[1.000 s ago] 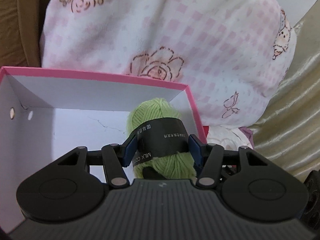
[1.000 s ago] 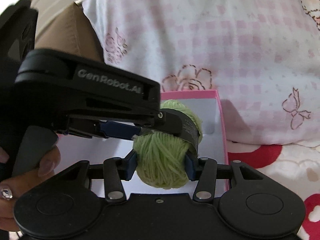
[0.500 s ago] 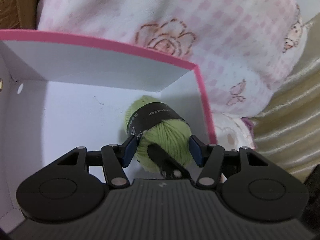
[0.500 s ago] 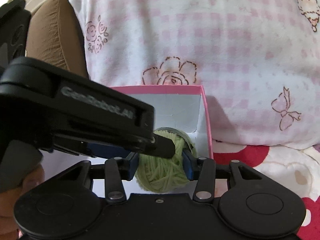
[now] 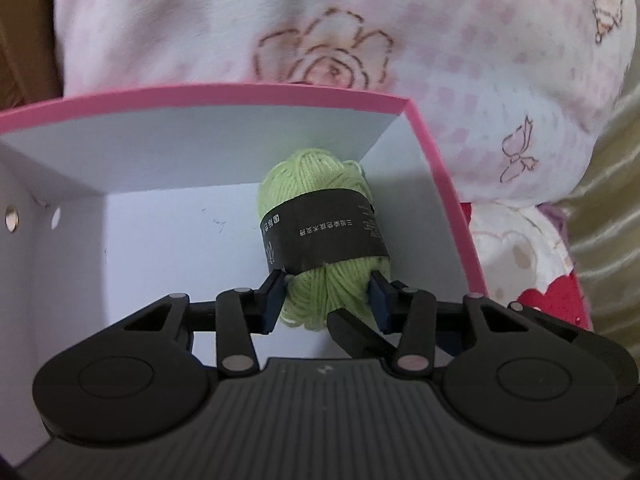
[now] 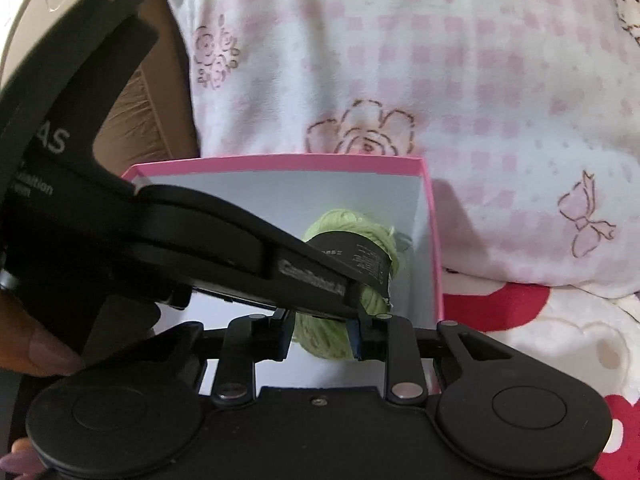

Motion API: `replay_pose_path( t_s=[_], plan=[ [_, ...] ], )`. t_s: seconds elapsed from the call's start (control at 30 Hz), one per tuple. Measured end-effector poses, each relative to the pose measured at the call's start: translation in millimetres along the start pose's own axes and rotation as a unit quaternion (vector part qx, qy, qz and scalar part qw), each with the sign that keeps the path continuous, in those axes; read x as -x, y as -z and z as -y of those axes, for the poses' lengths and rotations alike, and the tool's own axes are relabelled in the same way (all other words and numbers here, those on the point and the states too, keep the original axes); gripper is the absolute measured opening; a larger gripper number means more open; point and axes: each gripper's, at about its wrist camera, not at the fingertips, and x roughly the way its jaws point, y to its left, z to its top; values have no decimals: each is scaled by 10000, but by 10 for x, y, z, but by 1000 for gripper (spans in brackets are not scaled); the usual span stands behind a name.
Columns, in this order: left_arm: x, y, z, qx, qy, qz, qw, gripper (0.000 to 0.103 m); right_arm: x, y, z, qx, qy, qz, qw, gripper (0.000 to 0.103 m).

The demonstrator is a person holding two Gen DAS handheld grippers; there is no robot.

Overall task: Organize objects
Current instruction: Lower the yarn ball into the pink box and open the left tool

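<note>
A green yarn ball (image 5: 320, 184) with a dark paper band lies in the far right corner of a pink box (image 5: 240, 94) with white inside walls. My left gripper (image 5: 328, 300) is closing, and its blue pads press the near end of the yarn from both sides. A black finger (image 5: 352, 332) of the right gripper shows just under the yarn. In the right wrist view the same yarn ball (image 6: 344, 224) sits inside the box (image 6: 280, 160), and my right gripper (image 6: 320, 338) is shut on its lower end. The left gripper's black housing (image 6: 200, 240) crosses in front and hides part of the yarn.
A pink-checked fleece blanket (image 5: 400, 40) with rose prints lies right behind the box. A brown cushion (image 6: 140, 92) sits at the back left. Red and white bedding (image 6: 520, 312) and gold fabric (image 5: 600, 220) lie to the right. A person's fingers (image 6: 44, 356) hold the left gripper.
The left gripper has sunk into the box with the yarn, which now sits low in the far right corner. Both pairs of jaws have narrowed on the yarn.
</note>
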Motion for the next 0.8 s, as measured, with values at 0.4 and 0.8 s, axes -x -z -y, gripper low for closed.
replay_pose_path(
  t_s=[0.4,0.8],
  plan=[
    [-60,-74,-72,518,69,-214,9984,47,105,23,224,-449,-86,6,9990,31],
    [740,108,84,142,-480,133,9987,64,585,155,316,-872,-570,96,9945,36]
  ],
)
